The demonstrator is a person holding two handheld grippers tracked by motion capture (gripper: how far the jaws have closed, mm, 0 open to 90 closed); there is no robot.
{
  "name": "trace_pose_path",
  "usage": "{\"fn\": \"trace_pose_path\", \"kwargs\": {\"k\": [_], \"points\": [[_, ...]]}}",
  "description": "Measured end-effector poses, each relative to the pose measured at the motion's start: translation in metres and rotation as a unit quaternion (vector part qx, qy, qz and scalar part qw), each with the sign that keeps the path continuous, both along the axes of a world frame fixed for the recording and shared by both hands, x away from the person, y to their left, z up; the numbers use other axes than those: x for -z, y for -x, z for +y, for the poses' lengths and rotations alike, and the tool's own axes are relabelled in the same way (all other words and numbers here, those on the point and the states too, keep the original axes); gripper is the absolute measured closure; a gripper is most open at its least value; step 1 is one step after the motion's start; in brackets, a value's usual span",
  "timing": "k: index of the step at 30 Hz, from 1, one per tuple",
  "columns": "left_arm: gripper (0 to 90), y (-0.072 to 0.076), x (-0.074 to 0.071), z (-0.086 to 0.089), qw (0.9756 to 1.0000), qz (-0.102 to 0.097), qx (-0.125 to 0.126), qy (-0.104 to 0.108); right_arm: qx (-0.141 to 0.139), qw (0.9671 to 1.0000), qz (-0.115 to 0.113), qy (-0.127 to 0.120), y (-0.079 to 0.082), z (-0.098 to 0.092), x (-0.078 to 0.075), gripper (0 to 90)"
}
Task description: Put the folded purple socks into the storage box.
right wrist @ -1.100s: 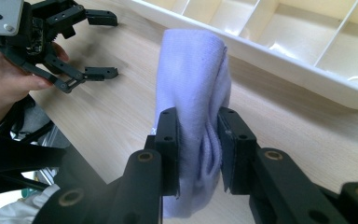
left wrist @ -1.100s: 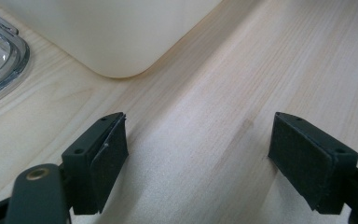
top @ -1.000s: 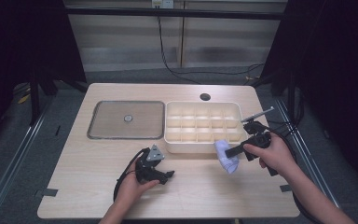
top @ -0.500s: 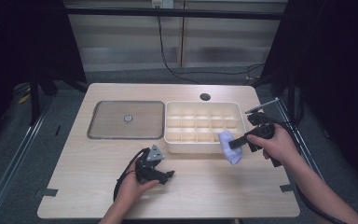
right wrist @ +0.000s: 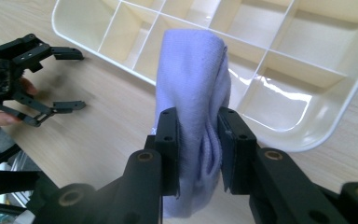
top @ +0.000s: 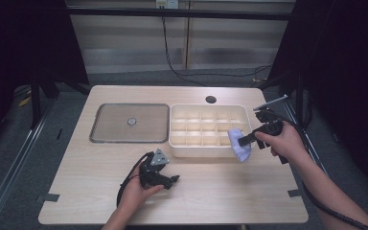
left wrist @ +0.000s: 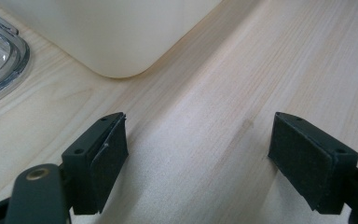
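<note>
Wood table (top: 220, 191), dark room; right gripper (right wrist: 198, 135) fingers pinching lilac cloth (right wrist: 191, 84), left gripper (left wrist: 196, 158) fingers spread.

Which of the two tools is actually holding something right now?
The right tool: its jaws pinch a folded lilac cloth over the divided tray. The left tool rests open.

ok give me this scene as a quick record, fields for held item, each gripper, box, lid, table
held item: lilac cloth, folded, clamped between the jaws
right gripper: shut on the cloth, at the box's near right corner
left gripper: open, nothing between its jaws, low over the table
box: cream divided box, compartments in view bare
lid: clear, lying flat to the left of the box
table: light wood
</note>
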State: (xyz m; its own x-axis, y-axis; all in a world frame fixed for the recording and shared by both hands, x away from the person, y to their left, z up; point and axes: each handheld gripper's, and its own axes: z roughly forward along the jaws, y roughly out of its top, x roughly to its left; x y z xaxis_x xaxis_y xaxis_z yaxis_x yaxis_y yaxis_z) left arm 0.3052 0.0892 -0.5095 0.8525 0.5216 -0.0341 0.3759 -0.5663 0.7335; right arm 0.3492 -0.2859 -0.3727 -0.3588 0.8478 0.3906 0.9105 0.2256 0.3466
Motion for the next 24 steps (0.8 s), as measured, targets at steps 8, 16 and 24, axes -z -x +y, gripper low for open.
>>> {"fn": "trace_pose_path", "kwargs": {"k": [8,16,24], "points": [[18.8,0.0,0.0,0.0,1.0,-0.001,0.001,0.0,0.015,0.9998,0.001,0.016,-0.011,-0.004,0.0,71.8],[18.8,0.0,0.0,0.0,1.0,-0.001,0.001,0.0,0.025,0.9993,-0.001,0.026,-0.02,-0.006,0.002,71.8],[18.8,0.0,0.0,0.0,1.0,-0.002,0.001,0.0,0.03,0.9988,0.001,0.039,-0.029,-0.007,0.005,71.7]]}}
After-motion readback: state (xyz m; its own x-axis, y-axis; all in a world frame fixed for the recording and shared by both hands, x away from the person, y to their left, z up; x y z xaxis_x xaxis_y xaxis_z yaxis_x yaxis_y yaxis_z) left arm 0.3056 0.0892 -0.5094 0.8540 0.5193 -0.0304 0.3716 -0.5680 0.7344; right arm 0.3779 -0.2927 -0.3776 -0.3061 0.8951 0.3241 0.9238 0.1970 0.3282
